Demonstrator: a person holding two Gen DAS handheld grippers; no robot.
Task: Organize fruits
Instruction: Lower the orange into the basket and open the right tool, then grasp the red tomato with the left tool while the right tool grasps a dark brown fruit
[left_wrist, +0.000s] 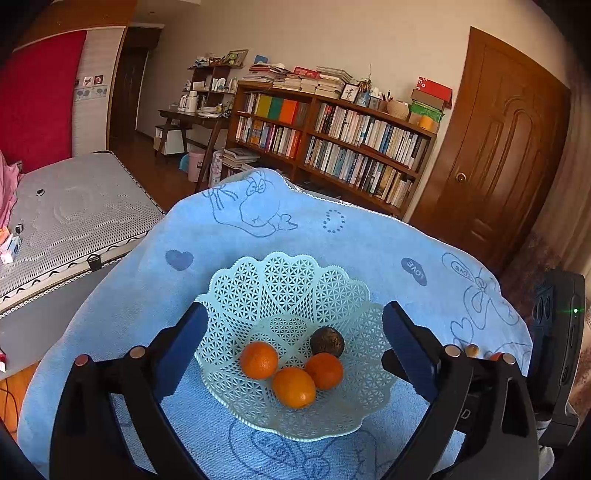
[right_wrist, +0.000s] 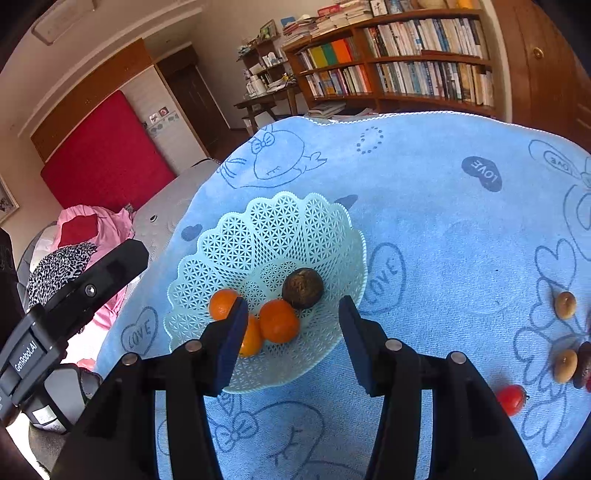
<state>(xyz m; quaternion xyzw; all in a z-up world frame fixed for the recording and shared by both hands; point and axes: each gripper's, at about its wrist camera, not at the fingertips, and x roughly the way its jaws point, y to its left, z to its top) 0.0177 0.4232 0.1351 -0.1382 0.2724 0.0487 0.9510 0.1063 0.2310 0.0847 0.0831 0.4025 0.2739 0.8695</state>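
Looking down both wrist cameras, I saw the basket (left_wrist: 295, 295) sitting on the blue towel (left_wrist: 147, 295); inside it lay three oranges (left_wrist: 259, 360) clustered near the front and one dark round fruit (left_wrist: 327, 342) just behind them; the left gripper (left_wrist: 295, 332) hung over the basket with its jaws spread wide and empty, one finger on either side of the rim; the right gripper (right_wrist: 293, 317) hovered at the basket's near edge, jaws likewise wide apart and holding nothing, its left finger covering part of one orange (right_wrist: 251, 339); off to the right on the towel, well apart from the basket, lay two tan fruits (right_wrist: 565, 305), a small red one (right_wrist: 511, 399) and a dark one (right_wrist: 583, 363) at the frame's edge; a bookshelf (left_wrist: 332, 136) stood behind.
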